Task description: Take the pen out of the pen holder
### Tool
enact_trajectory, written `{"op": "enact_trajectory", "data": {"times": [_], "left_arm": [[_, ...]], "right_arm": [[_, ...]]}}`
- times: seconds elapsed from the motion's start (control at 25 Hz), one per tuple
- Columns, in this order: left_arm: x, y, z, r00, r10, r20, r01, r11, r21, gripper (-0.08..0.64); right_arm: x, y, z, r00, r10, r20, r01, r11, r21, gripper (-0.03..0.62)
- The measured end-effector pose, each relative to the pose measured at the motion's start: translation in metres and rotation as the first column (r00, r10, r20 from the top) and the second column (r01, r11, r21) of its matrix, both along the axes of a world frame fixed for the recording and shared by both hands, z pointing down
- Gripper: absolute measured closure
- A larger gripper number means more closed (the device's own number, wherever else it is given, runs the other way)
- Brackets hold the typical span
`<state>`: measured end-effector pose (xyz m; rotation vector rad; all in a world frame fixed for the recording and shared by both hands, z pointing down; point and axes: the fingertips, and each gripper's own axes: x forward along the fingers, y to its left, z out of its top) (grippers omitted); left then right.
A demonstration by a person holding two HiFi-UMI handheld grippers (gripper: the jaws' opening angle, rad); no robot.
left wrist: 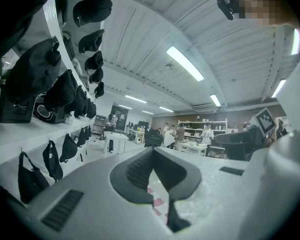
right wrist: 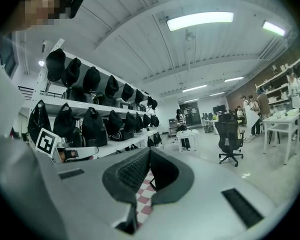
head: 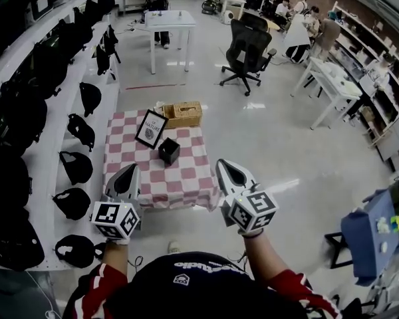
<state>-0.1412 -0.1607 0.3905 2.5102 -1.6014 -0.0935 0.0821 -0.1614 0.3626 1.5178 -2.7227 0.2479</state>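
A low table under a red-and-white checked cloth (head: 186,178) stands on the floor ahead of me. On it sits a black cube-shaped pen holder (head: 168,150); no pen can be made out from here. My left gripper (head: 133,167) hangs over the cloth's near left corner, jaws shut and empty. My right gripper (head: 221,162) is at the near right corner, also shut with nothing in it. Both are well short of the holder. In the left gripper view the left gripper (left wrist: 152,149) points level into the room, as does the right gripper (right wrist: 149,149) in its own view.
A framed picture (head: 151,129) and a wicker basket (head: 182,113) stand behind the holder. White shelves with black bags (head: 76,131) run along the left. Farther off are a white table (head: 169,25), a black office chair (head: 247,50), and people at desks at the back right.
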Motion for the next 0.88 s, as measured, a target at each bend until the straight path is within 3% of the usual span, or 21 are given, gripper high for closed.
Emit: {"op": "enact_trajectory", "data": {"times": [0.36,0.88], "left_arm": [[-0.007,-0.032,0.004,0.999,0.041,0.006,-0.041,0.999,0.005,0.557],[-0.016,-0.047,0.026,0.998,0.048,-0.050,-0.050,0.998,-0.035,0.557]], "right_arm": [[-0.012,-0.026,0.006,1.000,0.029,0.002,-0.029,1.000,0.003,0.597],[-0.019,-0.038,0.014,0.999,0.041,-0.029,-0.042,0.999,-0.013,0.597]]}}
